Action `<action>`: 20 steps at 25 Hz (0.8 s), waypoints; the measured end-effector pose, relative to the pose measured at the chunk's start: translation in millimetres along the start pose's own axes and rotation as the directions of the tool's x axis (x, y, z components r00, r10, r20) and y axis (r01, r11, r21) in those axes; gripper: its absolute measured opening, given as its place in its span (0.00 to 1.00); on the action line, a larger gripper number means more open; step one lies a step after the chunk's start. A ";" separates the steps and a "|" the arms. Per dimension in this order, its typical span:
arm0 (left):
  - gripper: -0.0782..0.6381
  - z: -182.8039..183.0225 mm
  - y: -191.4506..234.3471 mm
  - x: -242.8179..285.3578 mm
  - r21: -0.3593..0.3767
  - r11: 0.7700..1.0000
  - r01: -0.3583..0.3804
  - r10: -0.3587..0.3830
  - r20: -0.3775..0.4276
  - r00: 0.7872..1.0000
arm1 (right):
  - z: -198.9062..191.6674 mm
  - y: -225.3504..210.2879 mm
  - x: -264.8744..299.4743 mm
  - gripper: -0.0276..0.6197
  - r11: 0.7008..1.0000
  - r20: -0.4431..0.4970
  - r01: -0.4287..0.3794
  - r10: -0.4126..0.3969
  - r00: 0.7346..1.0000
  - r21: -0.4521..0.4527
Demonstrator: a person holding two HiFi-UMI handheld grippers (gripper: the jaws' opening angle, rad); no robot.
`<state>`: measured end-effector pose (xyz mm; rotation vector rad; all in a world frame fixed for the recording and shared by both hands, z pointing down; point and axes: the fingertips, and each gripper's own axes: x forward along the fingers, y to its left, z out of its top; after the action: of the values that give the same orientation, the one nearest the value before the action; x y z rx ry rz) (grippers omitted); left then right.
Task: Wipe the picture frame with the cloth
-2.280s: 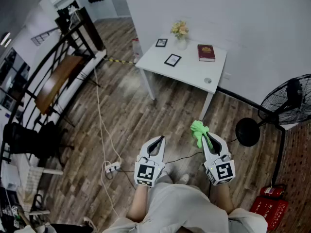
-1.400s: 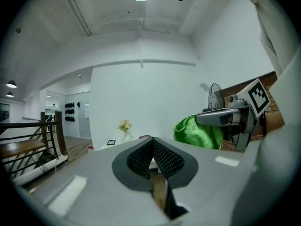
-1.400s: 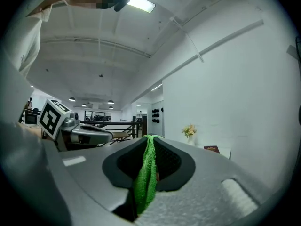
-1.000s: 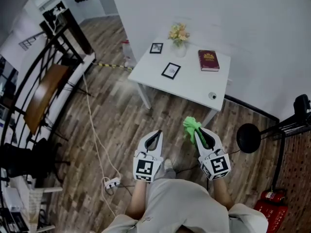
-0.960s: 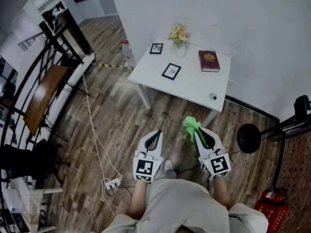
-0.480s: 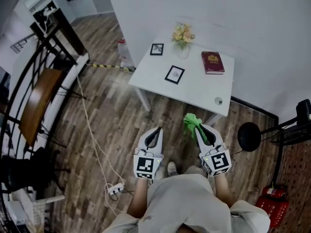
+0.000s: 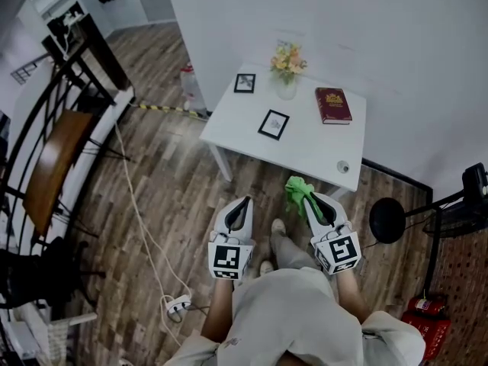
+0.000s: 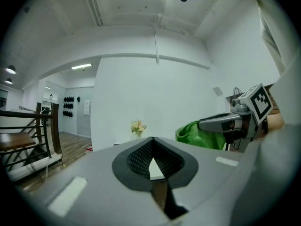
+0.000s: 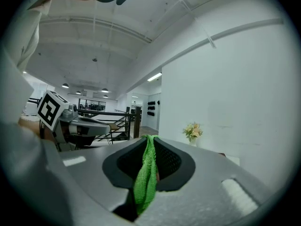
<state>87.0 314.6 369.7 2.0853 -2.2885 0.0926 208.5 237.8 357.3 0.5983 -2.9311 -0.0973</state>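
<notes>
— How do the jaws stand?
— The right gripper (image 9: 148,139) has its jaws pressed together on a green cloth (image 9: 144,178); the cloth runs down between the pads, and in the head view it bunches out past the tips; the left gripper (image 8: 153,138) has its jaws closed tip to tip, with nothing between them.
— And the picture frame?
— The black picture frame (image 7: 273,123) lies near the middle of the white table (image 7: 305,147), at 12 o'clock from both grippers and well apart from them; a smaller frame (image 7: 245,83) sits at 11 o'clock from it; a pale vase (image 7: 287,90) at 1 o'clock holds flowers (image 7: 287,58).
— Any writing?
— A dark red book (image 7: 333,104) at 2 o'clock bears a gold emblem; it is too small to read.
</notes>
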 end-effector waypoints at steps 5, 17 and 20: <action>0.14 0.0 13.8 20.0 0.007 1.000 -0.002 0.002 -0.008 1.000 | 3.0 -10.2 25.6 0.11 1.000 0.009 -0.001 0.001 1.000 0.012; 0.14 -9.8 58.7 107.5 0.004 1.000 -0.020 0.020 -0.070 0.997 | -7.1 -68.4 116.0 0.11 0.996 -0.005 -0.024 0.024 1.000 0.085; 0.14 -8.3 72.5 129.3 -0.007 1.000 -0.027 0.026 -0.084 0.996 | -5.4 -83.2 140.5 0.11 0.995 -0.021 -0.036 0.038 0.999 0.092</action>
<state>2.7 193.5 386.3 2.0077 -2.2645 0.1687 113.6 105.8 373.4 0.5533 -2.9360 0.0474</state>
